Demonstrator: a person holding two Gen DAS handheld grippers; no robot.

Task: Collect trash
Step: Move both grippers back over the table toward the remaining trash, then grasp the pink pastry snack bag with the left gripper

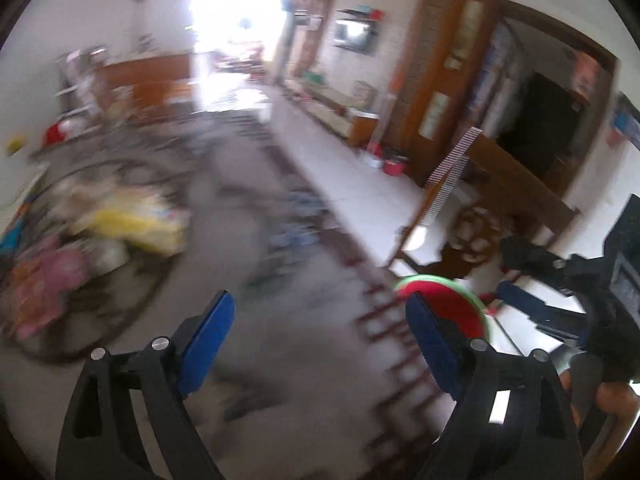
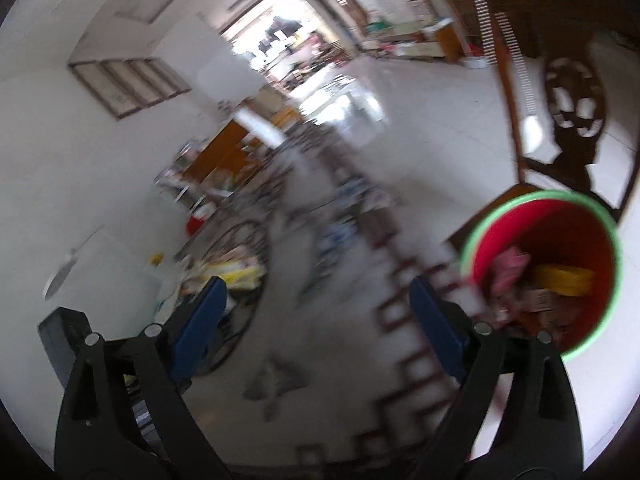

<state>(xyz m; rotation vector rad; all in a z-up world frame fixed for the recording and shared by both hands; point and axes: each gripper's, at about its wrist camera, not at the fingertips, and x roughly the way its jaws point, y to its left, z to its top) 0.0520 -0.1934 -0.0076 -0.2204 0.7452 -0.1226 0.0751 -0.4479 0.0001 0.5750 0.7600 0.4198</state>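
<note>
Trash (image 1: 132, 220) is lying in a blurred heap of yellow, pink and pale wrappers toward the left edge of the grey rug (image 1: 280, 360), inside a dark ring pattern, and the same heap (image 2: 232, 272) is showing in the right wrist view just beyond the left blue finger. Both frames are smeared, so single pieces cannot be told apart. Hovering over the rug's middle, the left gripper (image 1: 320, 320) is standing with its jaws spread wide and nothing between them. The right gripper (image 2: 318, 304) is likewise gaping over the rug, gripping nothing. Past the rug's red ladder-patterned right border, a red bin (image 2: 540, 268) with a green rim is sitting on the white tile floor (image 1: 352, 168), already holding pink, yellow and brown scraps.
</note>
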